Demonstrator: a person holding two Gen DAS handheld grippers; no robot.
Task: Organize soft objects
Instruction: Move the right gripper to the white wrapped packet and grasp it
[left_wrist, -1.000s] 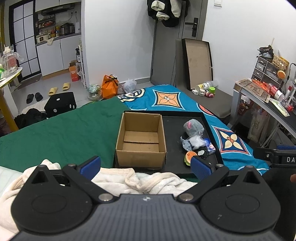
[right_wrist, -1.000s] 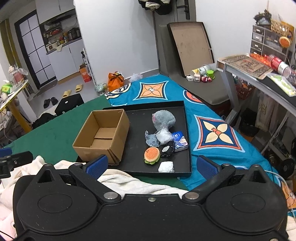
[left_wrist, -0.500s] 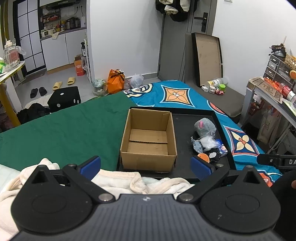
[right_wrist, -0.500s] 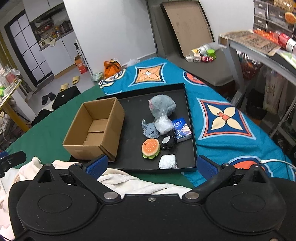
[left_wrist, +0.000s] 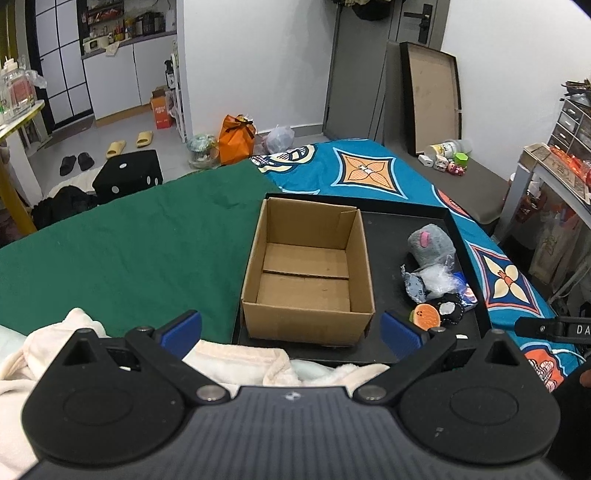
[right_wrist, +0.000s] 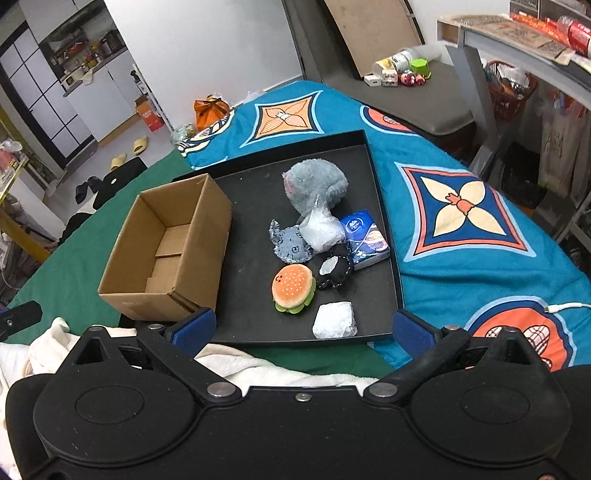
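Both tools hover spread and empty, left tool (left_wrist: 291, 326) facing the cardboard box (left_wrist: 308, 277), right tool (right_wrist: 303, 326) above the burger plush (right_wrist: 293, 283).

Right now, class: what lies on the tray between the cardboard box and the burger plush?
Nothing: in the right wrist view, only bare black tray floor separates the cardboard box from the burger plush. The other soft items sit beyond the plush.

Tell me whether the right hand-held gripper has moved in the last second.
Yes. The right hand-held gripper has moved forward and tilted down toward the black tray, which now sits larger and lower in view.
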